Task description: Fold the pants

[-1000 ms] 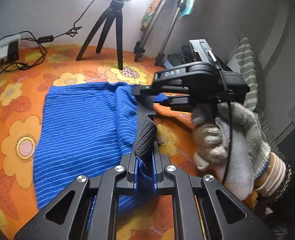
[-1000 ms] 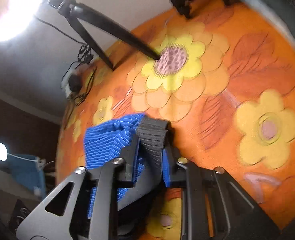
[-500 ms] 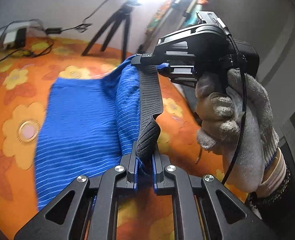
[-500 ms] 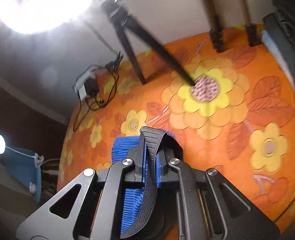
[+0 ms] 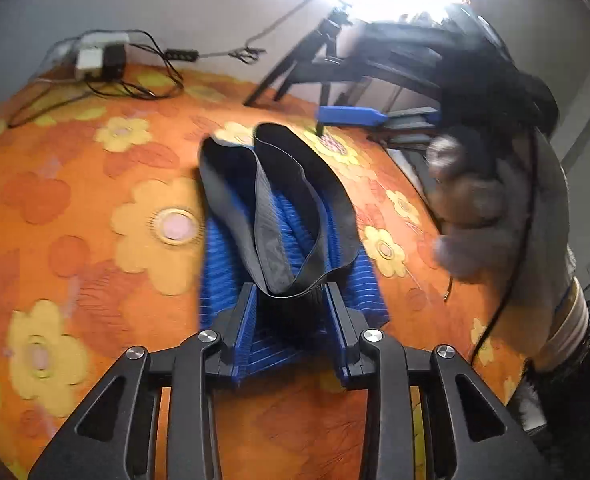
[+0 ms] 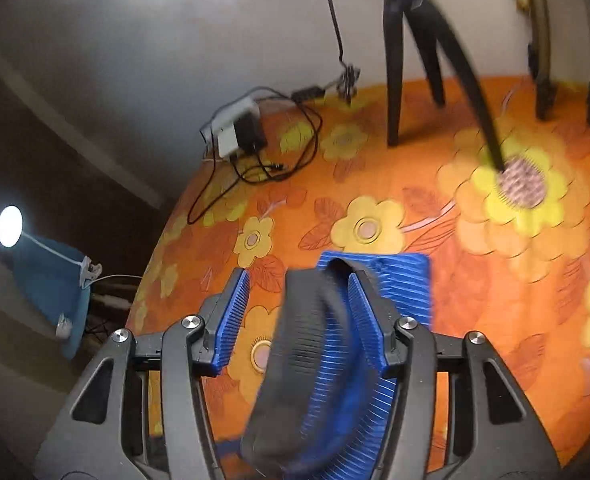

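Both wrist views look down, sharing pants (image 5: 287, 240).

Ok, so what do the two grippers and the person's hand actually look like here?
Both grippers are matte black frames with triangular cut-outs and silver screws, ending in ridged blue finger pads: the left gripper and the right gripper match. From the left wrist view, the hand wears a grey knit glove with a striped cuff, and a thin black cable runs down across it.

Motion smears the gloved hand (image 5: 491, 216) and right gripper (image 5: 375, 118) in the left wrist view. In the right wrist view, the pants (image 6: 335, 380) run off the bottom edge, waistband (image 6: 295, 360) blurred.
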Tool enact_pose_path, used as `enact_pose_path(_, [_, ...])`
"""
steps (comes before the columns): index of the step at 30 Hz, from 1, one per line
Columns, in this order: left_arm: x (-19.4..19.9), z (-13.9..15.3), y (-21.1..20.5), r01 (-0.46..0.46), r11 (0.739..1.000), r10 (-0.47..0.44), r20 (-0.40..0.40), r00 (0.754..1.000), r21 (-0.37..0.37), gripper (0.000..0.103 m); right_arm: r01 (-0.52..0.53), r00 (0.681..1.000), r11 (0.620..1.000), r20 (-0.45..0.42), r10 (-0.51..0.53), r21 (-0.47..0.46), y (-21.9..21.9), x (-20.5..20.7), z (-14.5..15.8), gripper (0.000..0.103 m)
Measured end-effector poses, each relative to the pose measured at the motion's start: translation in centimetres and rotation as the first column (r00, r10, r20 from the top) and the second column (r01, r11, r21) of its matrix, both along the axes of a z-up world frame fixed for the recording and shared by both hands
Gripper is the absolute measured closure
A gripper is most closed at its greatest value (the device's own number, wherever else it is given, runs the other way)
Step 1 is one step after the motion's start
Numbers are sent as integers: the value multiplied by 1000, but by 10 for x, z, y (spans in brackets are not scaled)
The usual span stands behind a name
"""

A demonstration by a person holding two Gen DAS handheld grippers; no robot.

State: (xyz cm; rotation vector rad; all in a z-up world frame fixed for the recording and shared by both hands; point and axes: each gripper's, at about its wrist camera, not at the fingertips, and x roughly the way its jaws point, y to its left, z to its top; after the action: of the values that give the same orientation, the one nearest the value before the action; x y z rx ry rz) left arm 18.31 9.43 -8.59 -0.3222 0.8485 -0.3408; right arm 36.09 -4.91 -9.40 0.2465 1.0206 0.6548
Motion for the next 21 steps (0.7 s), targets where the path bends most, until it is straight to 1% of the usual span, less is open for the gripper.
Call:
enact_pose_path(2, [-4,4,3,-11,1000,11,18,1000,20,72,4,1000,1000,10,-3,-14,-12,-5,3,49])
enact_pose_path(4, [-5,8,4,-13,1000,12,33,999,23,72,1,1000,998,12,0,-55,-21,-11,0,50])
enact_pose_path(6, [-6,10,1,3,1000,-4,44,999,27,72,-4,1000,994,2,4,-113,-25,-14,-9,67])
enact_pose_path(7, [-9,11,-2,12,1000,-14,50,999,28,72,-1,1000,990,-16,-1,-139,-26,-16,-18,70])
enact_pose_path(10, [-5,14,-12,39,998,-42,56,998,48,72,-20,997,994,-82,11,-108,-28,-16,-36,70])
enact_pose_path(14, [-1,14,-16,45,998,-48,51,998,50,72,-49,995,990,-92,37,-132,-13,-18,-48,70])
enact_pose_path(16, [-1,15,-17,41,998,-44,56,997,53,72,-53,994,991,-102,40,-125,-4,-17,-53,84])
enact_pose_path(17, [0,15,-16,38,998,-41,56,998,53,72,-54,993,992,-113,40,-118,2,-15,-56,94])
enact_pose_path(21, [-1,18,-19,36,997,-41,71,997,61,72,-40,991,997,-131,31,-72,22,-9,-62,97])
